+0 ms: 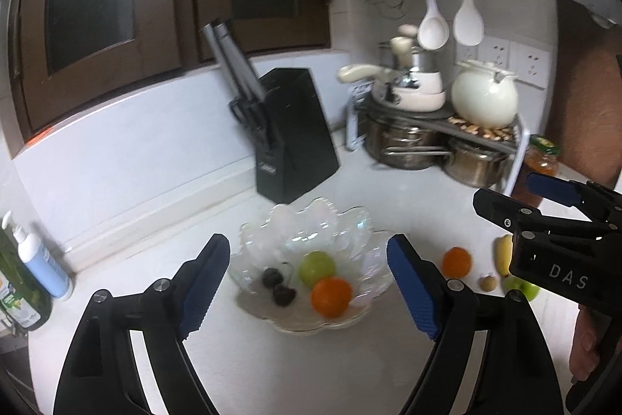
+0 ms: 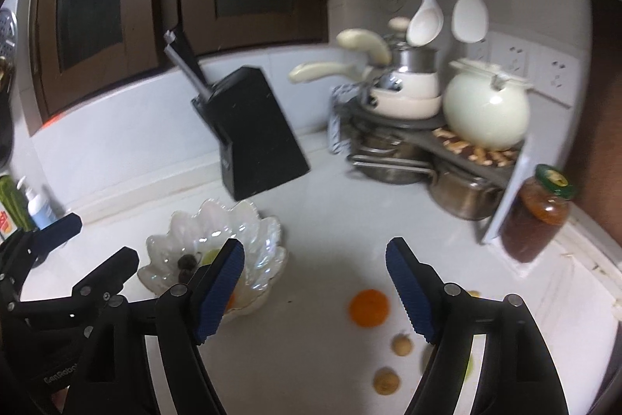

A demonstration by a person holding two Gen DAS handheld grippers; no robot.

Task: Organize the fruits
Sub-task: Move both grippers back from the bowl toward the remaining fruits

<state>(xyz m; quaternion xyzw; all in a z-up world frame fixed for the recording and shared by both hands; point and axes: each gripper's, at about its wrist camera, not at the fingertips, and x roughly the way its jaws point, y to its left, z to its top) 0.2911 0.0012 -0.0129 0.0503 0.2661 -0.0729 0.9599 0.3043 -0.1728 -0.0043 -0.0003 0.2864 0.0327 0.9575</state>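
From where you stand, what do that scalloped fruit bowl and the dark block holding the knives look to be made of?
The scalloped fruit bowl looks like clear glass with a pearly, iridescent sheen: the fruit and counter show through its walls, though it could be clear plastic. The dark knife block looks like matte black plastic or painted wood: flat, dull faces with no visible grain.

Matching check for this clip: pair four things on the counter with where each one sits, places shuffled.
Things:
1. green apple
2. knife block
3. jar
4. banana

Places:
A. on the bare counter, right of the bowl, partly behind the right gripper
B. inside the bowl, beside an orange
C. far right, beside the pot rack
D. behind the bowl, near the back wall

Pairs: 1-B, 2-D, 3-C, 4-A
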